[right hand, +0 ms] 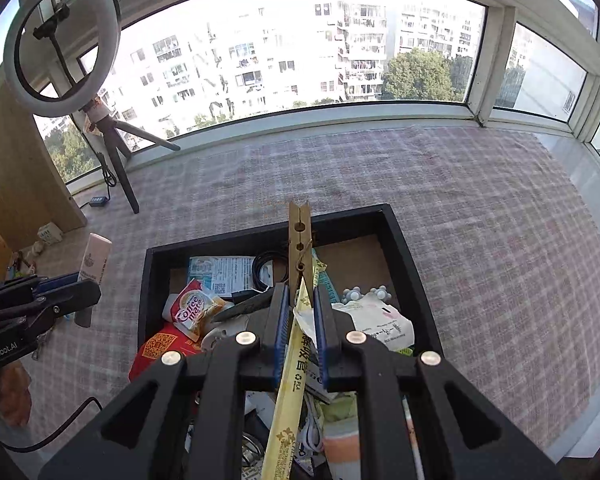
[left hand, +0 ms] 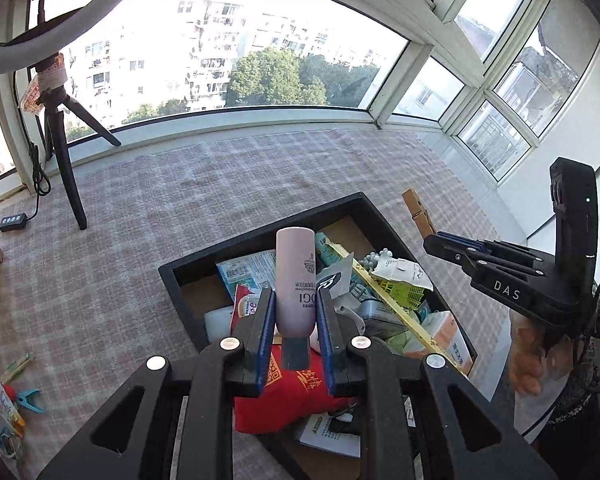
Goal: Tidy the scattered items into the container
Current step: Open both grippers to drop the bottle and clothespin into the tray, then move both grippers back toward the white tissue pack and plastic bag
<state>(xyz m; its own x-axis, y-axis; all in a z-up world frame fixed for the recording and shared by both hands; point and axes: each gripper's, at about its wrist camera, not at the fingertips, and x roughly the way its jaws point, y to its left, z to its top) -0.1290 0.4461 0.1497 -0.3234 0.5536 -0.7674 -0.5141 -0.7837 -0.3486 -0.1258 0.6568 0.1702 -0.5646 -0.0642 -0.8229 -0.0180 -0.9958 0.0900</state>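
Note:
A black tray (left hand: 260, 236) on the plaid cloth holds several packets, a red pouch (left hand: 296, 400) and a long yellow strip (left hand: 396, 304). My left gripper (left hand: 296, 312) is shut on a pale pink bottle (left hand: 295, 280), held above the tray's near side, cap towards me. My right gripper (right hand: 300, 312) is shut on a wooden clothespin (right hand: 301, 248) above the tray (right hand: 404, 248). The right gripper also shows in the left wrist view (left hand: 432, 238) with the clothespin (left hand: 418, 212). The left gripper (right hand: 82, 292) and bottle (right hand: 96, 258) show at the left of the right wrist view.
A ring light on a tripod (right hand: 118, 160) stands at the far left by the window. A power strip (left hand: 14, 222) lies near it. A blue clip (left hand: 30, 400) and small items lie on the cloth at the left. A wooden cabinet (right hand: 16, 184) stands at left.

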